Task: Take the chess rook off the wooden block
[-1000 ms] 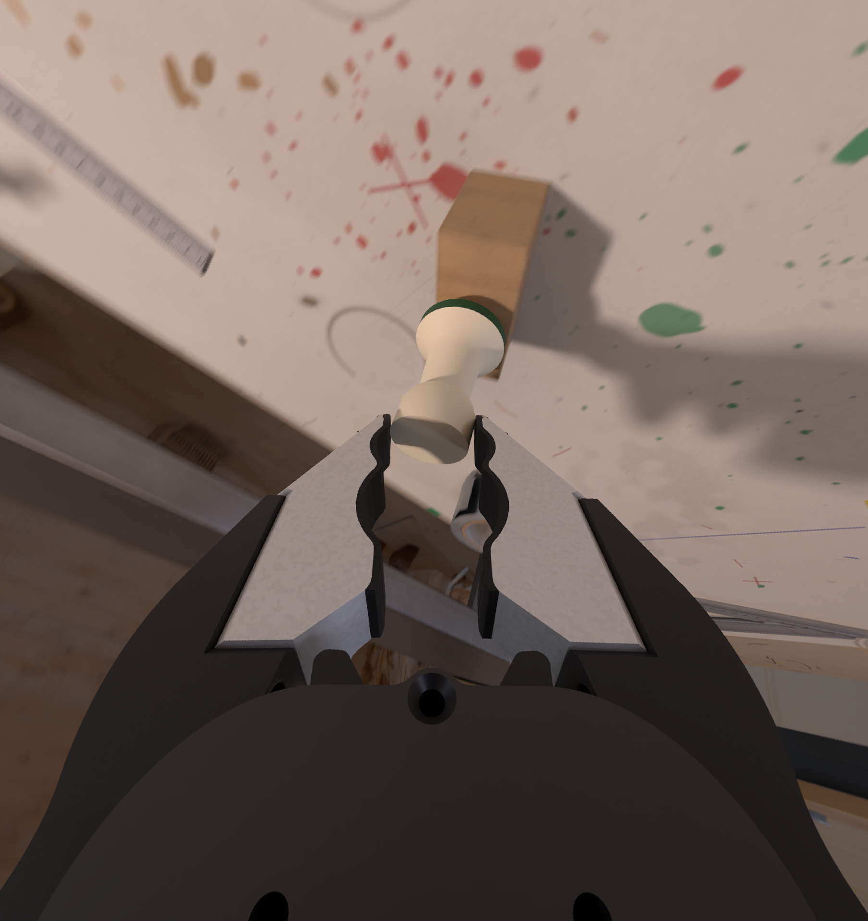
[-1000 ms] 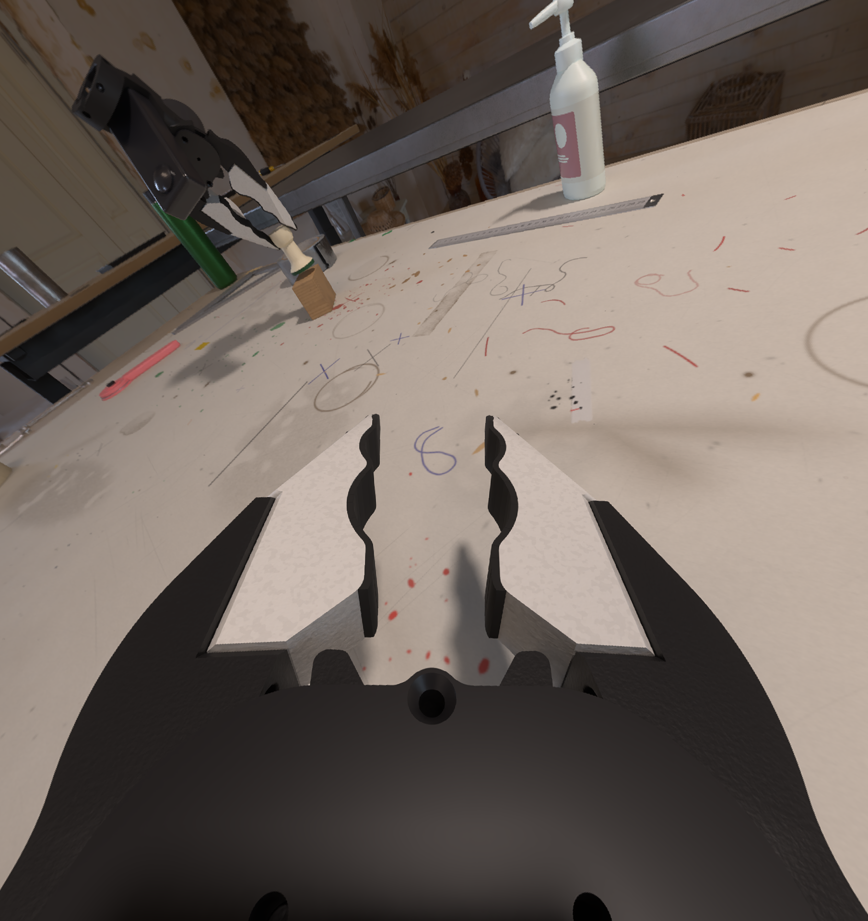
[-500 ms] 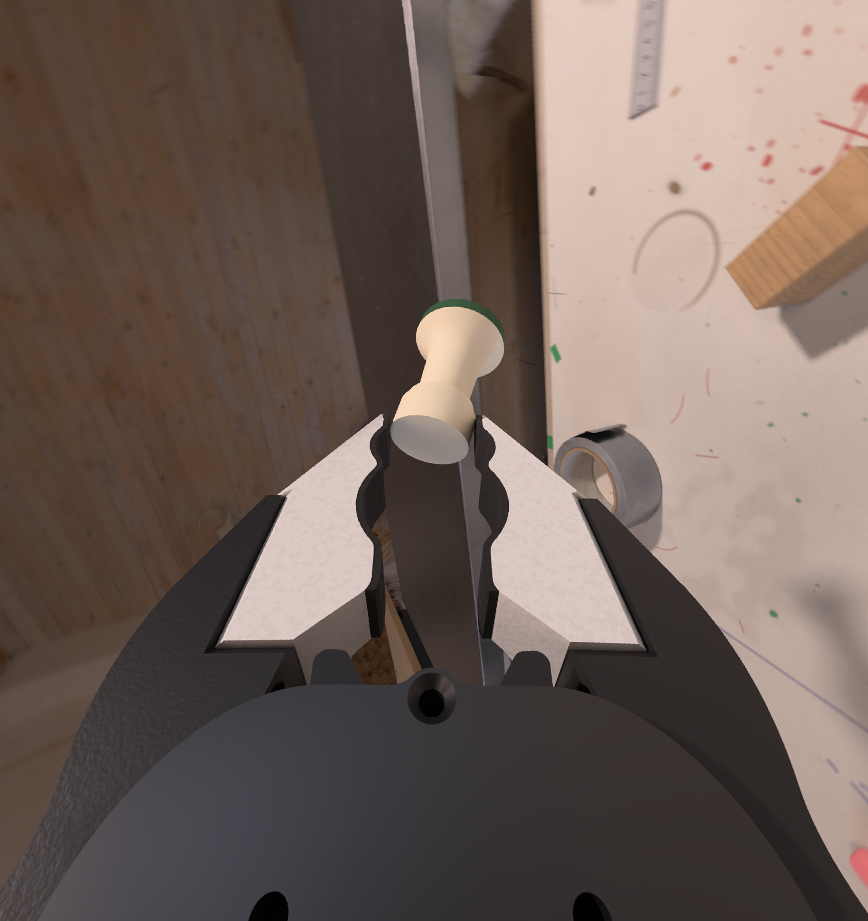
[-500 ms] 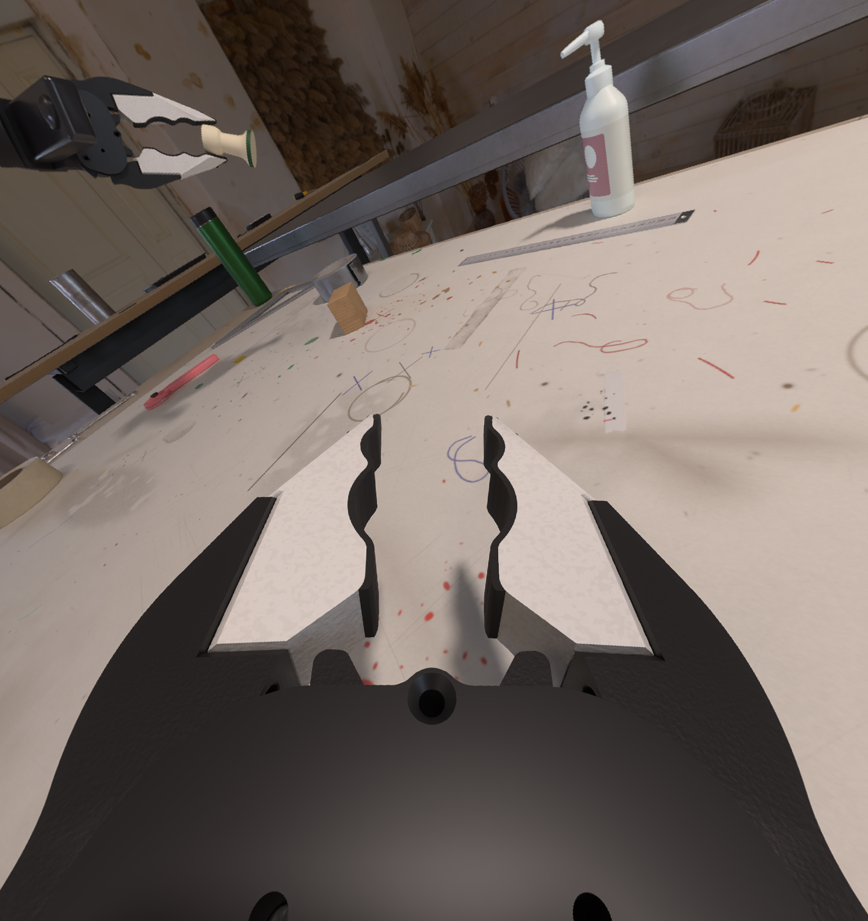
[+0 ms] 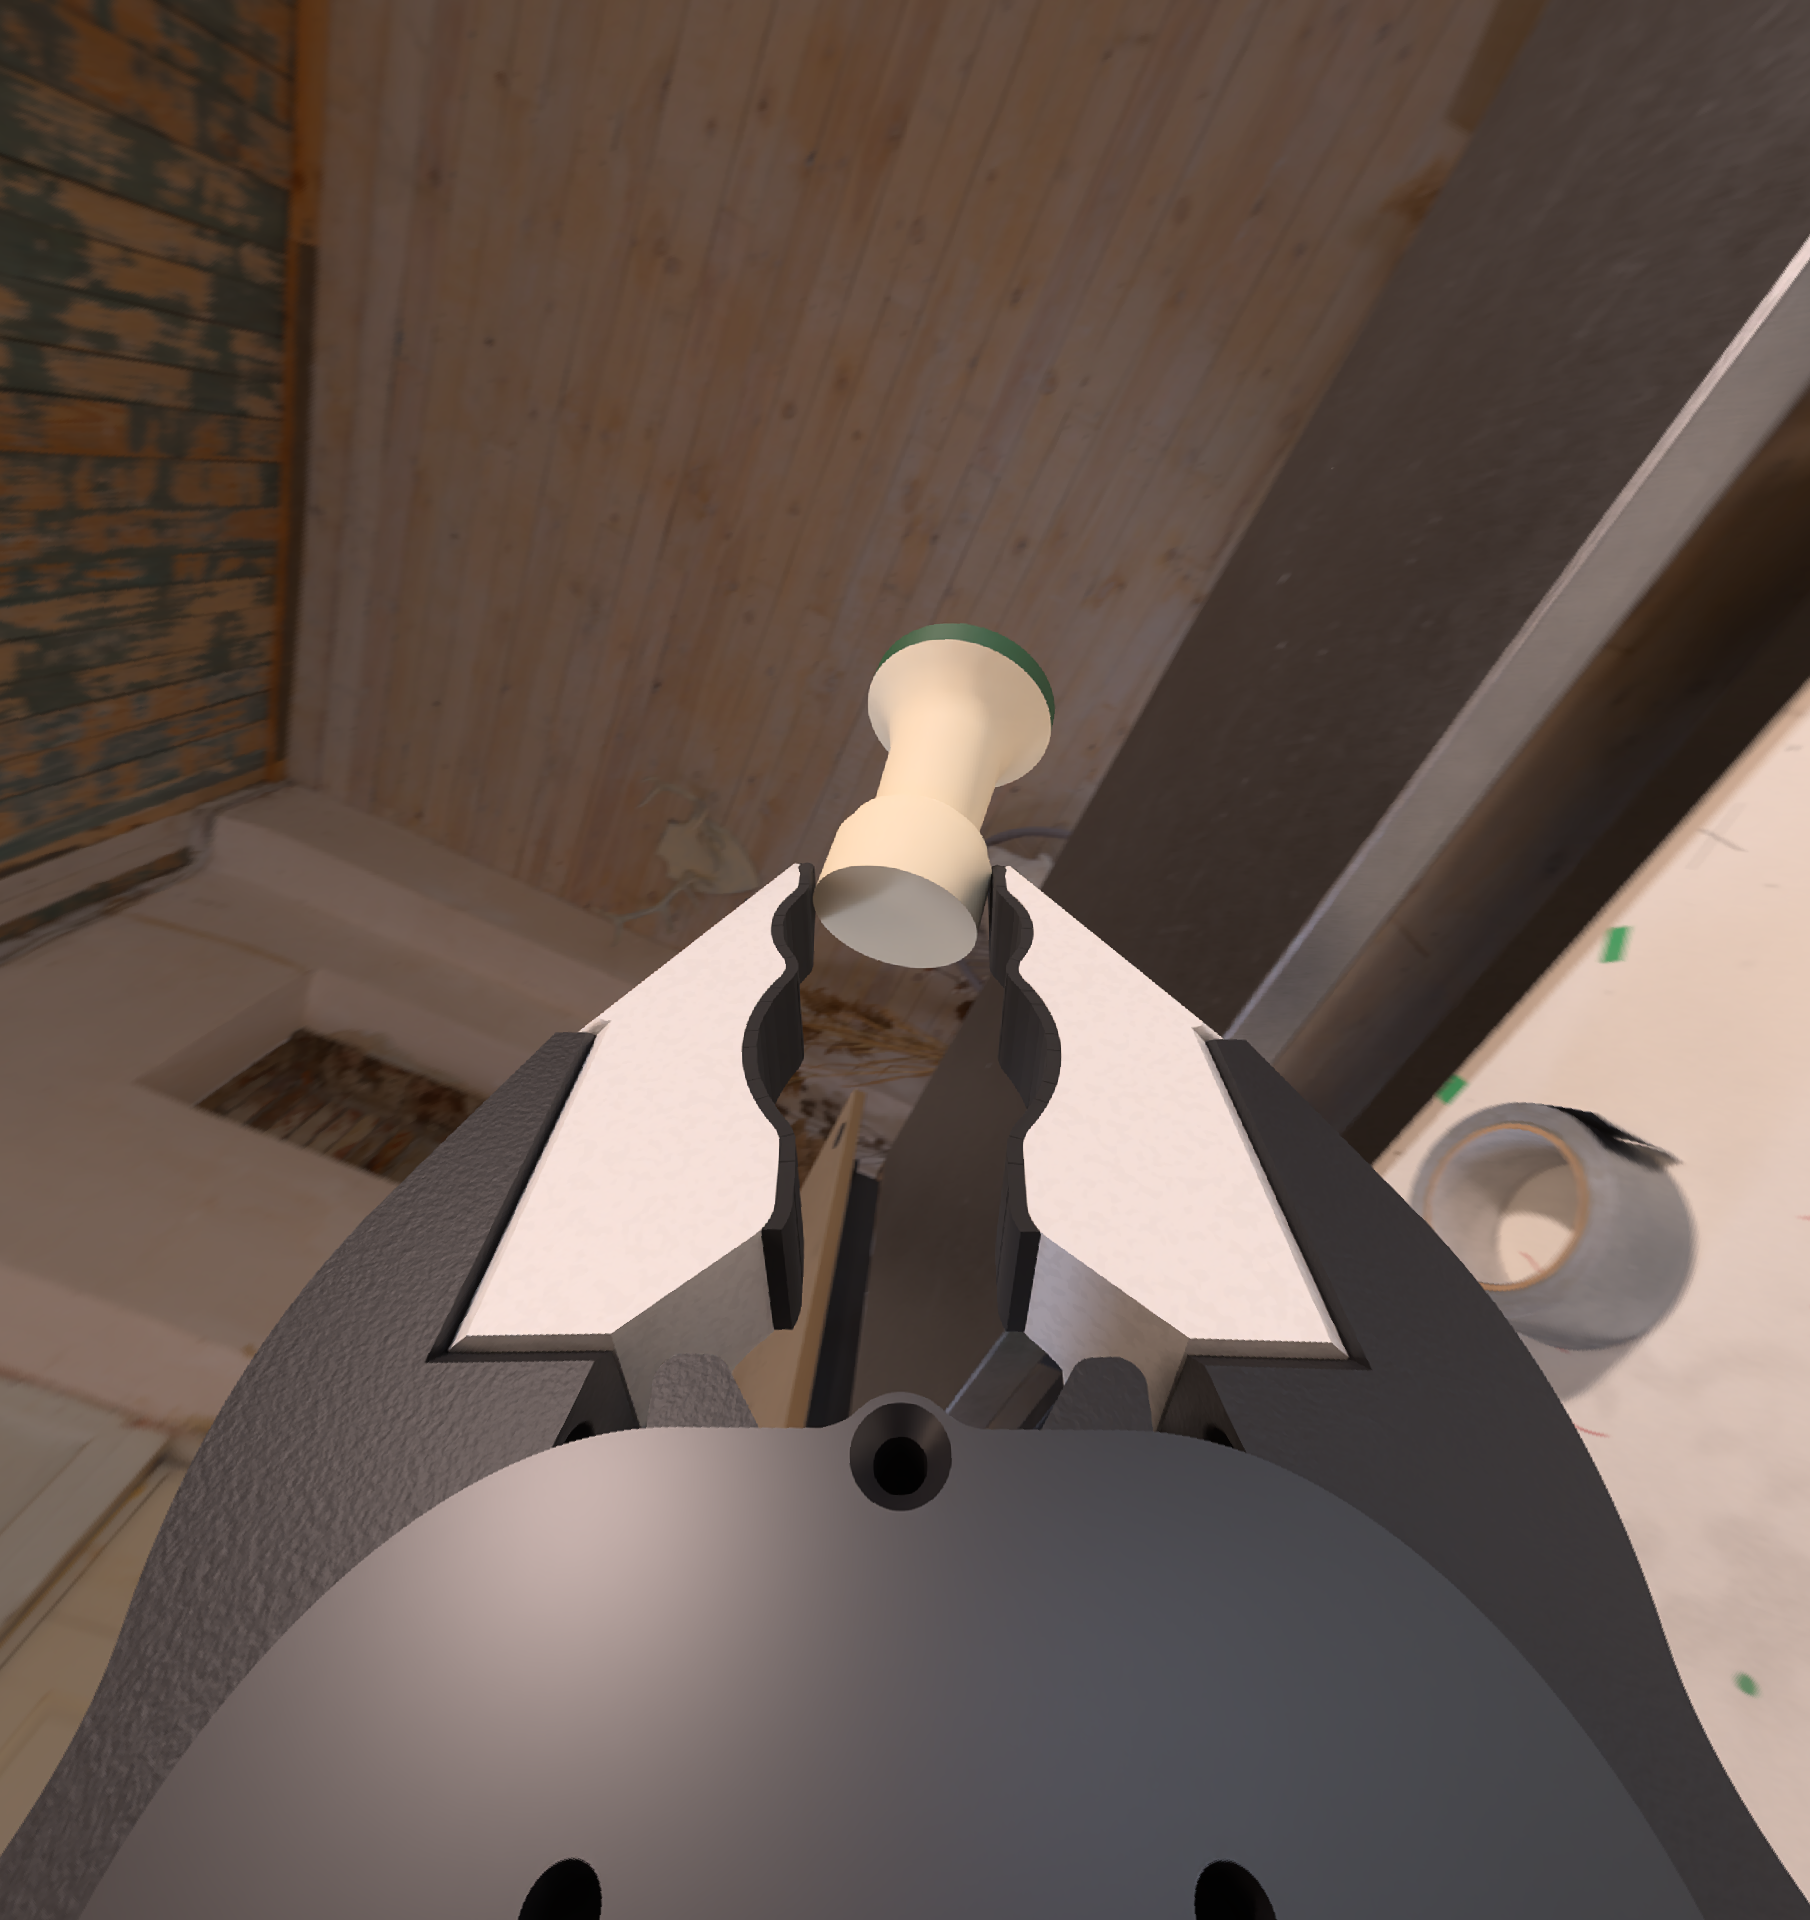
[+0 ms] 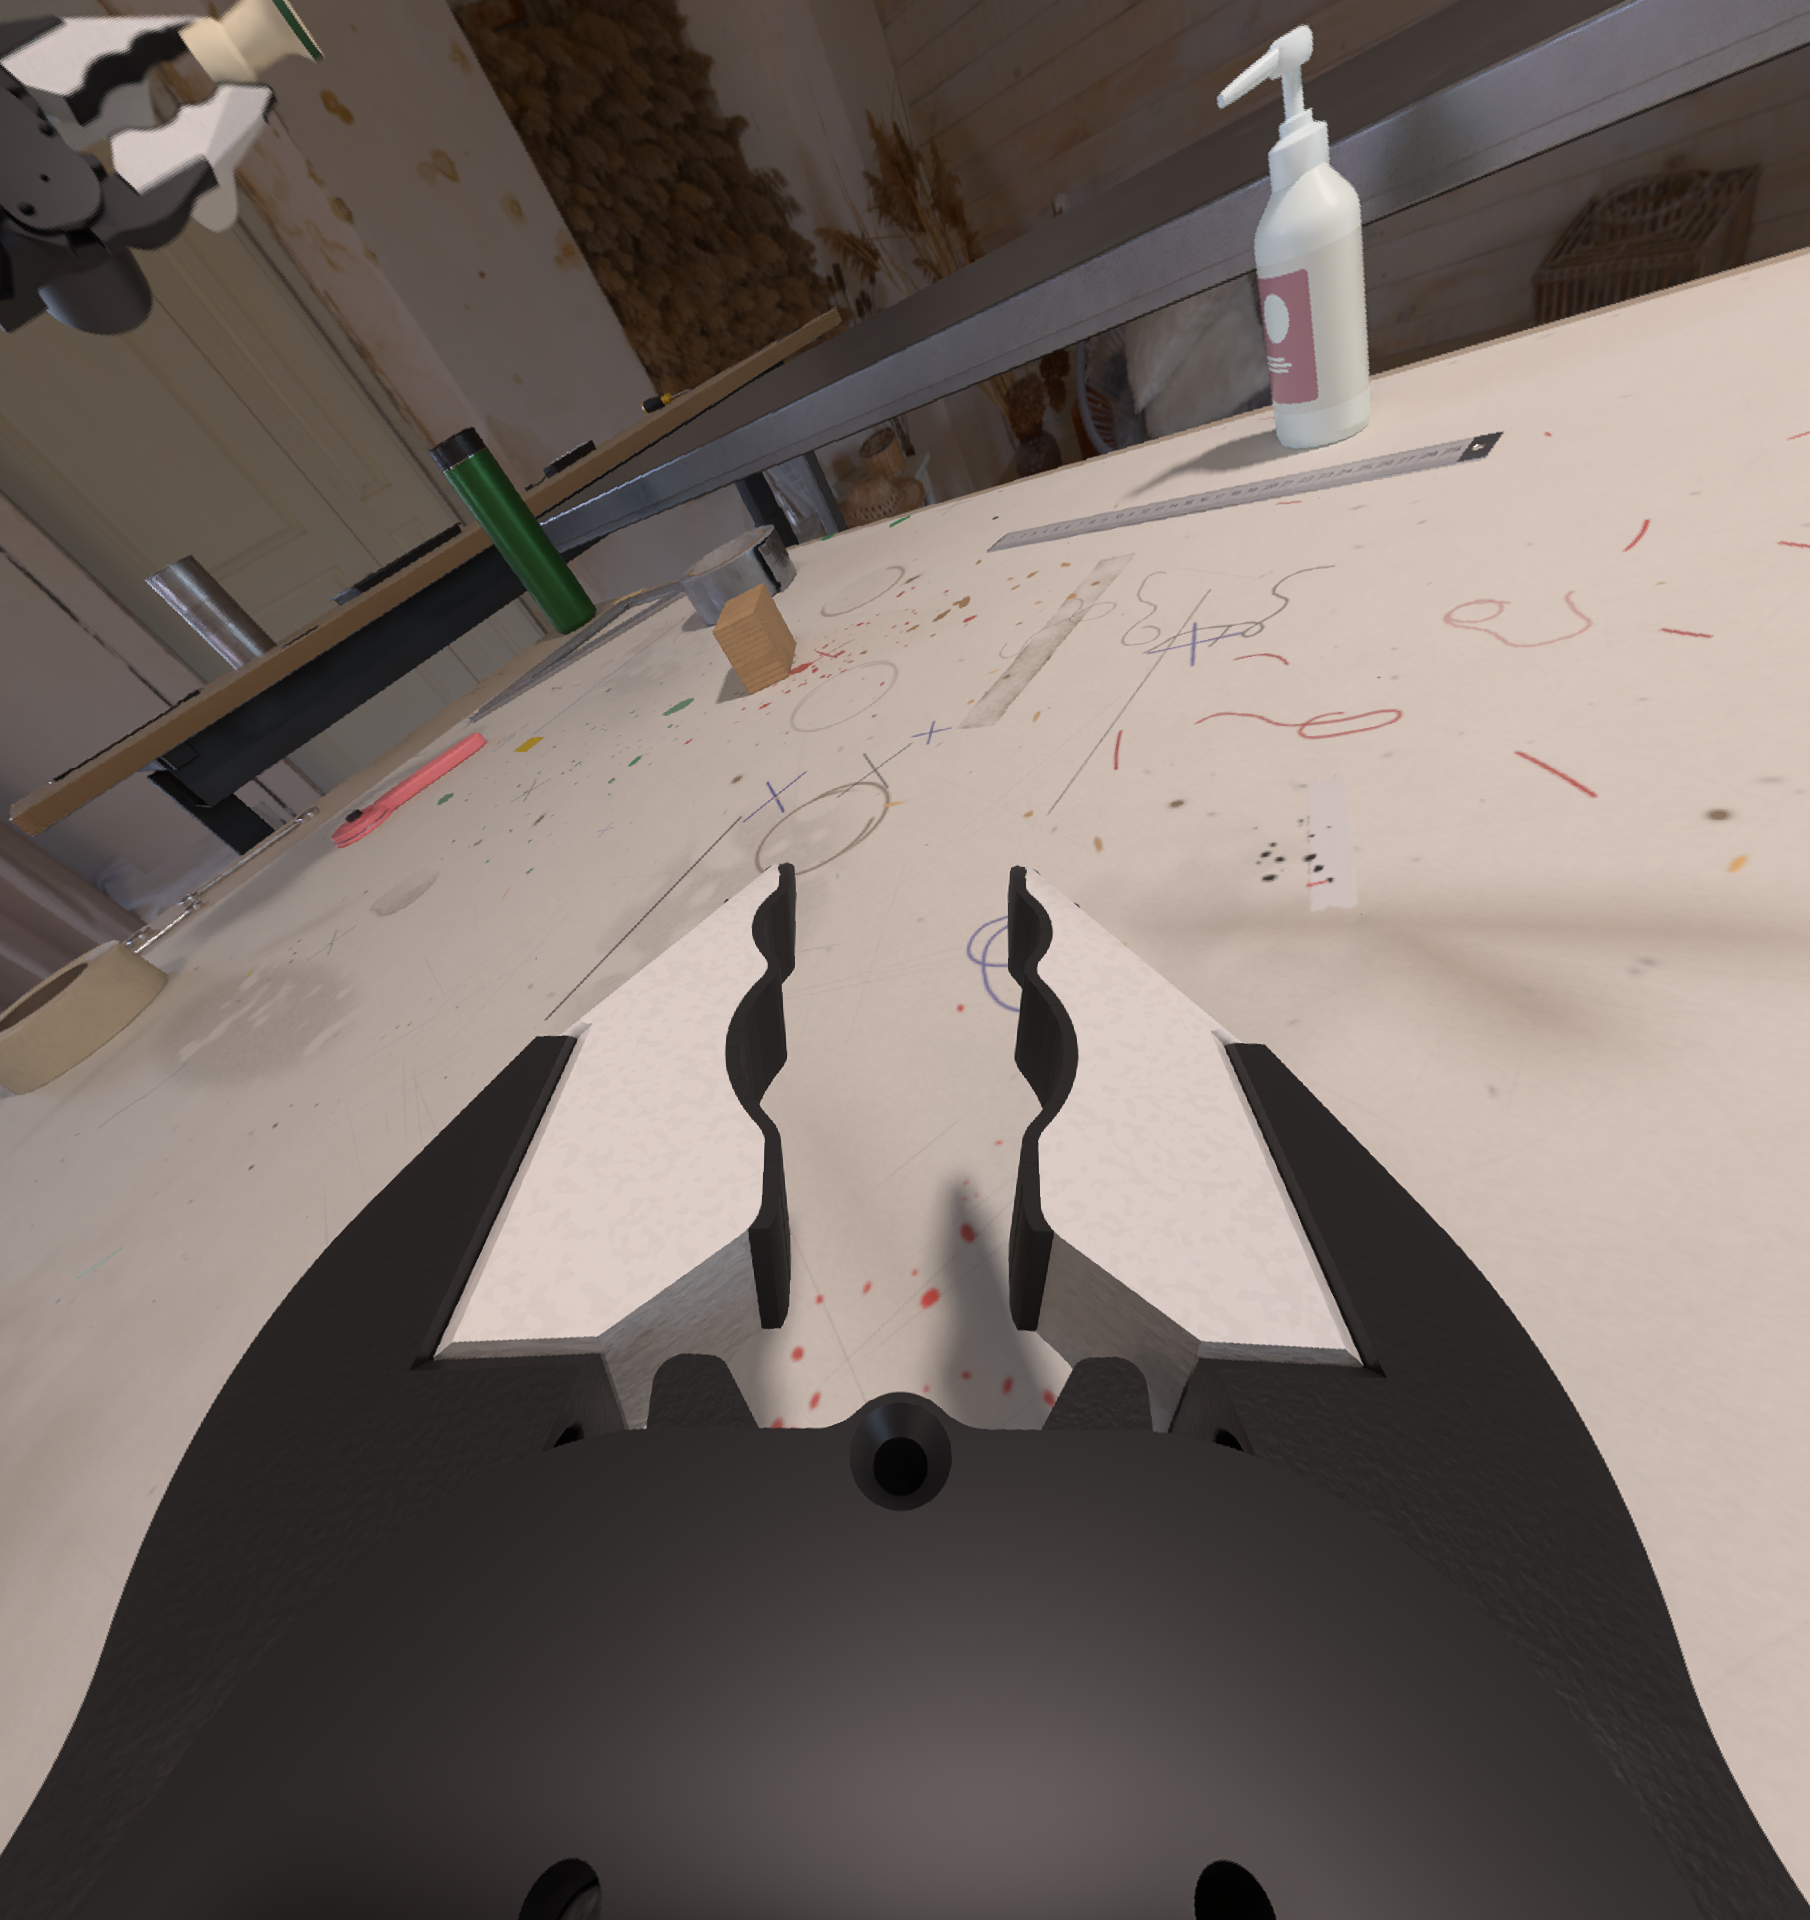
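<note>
My left gripper (image 5: pixel 899 896) is shut on the top end of the cream chess rook (image 5: pixel 932 800), whose green-felted base points away from me. It holds the rook high in the air, past the table's edge. In the right wrist view the left gripper (image 6: pixel 189 73) with the rook (image 6: pixel 246 31) shows at the top left, far above the table. The wooden block (image 6: pixel 755 636) stands bare on the table at the far left. My right gripper (image 6: pixel 899 894) is open and empty, low over the table's middle.
A grey tape roll (image 5: pixel 1550 1226) lies near the table edge, also seen behind the block (image 6: pixel 735 577). A green bottle (image 6: pixel 511 530), a pump bottle (image 6: pixel 1311 270), a steel ruler (image 6: pixel 1244 494), a pink marker (image 6: pixel 413 790) and a masking tape roll (image 6: pixel 59 1013) are on the table.
My left gripper has risen and swung further away from the block with the rook, now facing the wall and floor. My right gripper has barely shifted.
</note>
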Controlling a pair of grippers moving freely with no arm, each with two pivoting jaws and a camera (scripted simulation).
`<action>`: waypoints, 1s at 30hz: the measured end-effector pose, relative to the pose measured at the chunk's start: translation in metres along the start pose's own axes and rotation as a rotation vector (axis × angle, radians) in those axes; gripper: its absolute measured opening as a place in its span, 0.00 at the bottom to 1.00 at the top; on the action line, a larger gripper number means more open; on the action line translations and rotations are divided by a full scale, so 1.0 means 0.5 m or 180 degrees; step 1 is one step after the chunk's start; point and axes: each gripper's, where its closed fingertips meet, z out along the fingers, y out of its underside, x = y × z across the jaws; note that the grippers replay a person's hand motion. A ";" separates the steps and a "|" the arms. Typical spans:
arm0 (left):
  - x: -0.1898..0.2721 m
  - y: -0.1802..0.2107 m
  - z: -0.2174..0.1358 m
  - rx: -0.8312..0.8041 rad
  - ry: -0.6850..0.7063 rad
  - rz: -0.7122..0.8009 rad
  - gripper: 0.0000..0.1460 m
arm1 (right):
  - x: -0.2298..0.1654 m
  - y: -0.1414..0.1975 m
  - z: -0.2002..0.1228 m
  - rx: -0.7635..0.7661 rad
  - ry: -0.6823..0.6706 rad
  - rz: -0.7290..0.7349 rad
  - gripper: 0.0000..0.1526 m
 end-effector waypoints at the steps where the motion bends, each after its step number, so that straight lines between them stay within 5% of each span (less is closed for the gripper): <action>1: -0.020 -0.004 -0.001 -0.0030 -0.0080 0.0012 0.23 | 0.000 0.000 0.000 -0.0001 -0.0003 0.0010 0.27; 8: -0.044 -0.073 -0.003 -0.0032 0.0026 -0.0205 0.23 | -0.006 -0.004 -0.002 0.0036 -0.0068 0.0077 0.27; 17: 0.189 -0.108 -0.018 -0.0006 0.1259 -0.1156 0.23 | -0.019 0.000 -0.008 0.0042 -0.0172 0.0157 0.27; 30: 0.220 -0.328 -0.014 0.0680 0.0947 -0.1836 0.23 | -0.024 -0.003 -0.017 0.0069 -0.0180 0.0111 0.27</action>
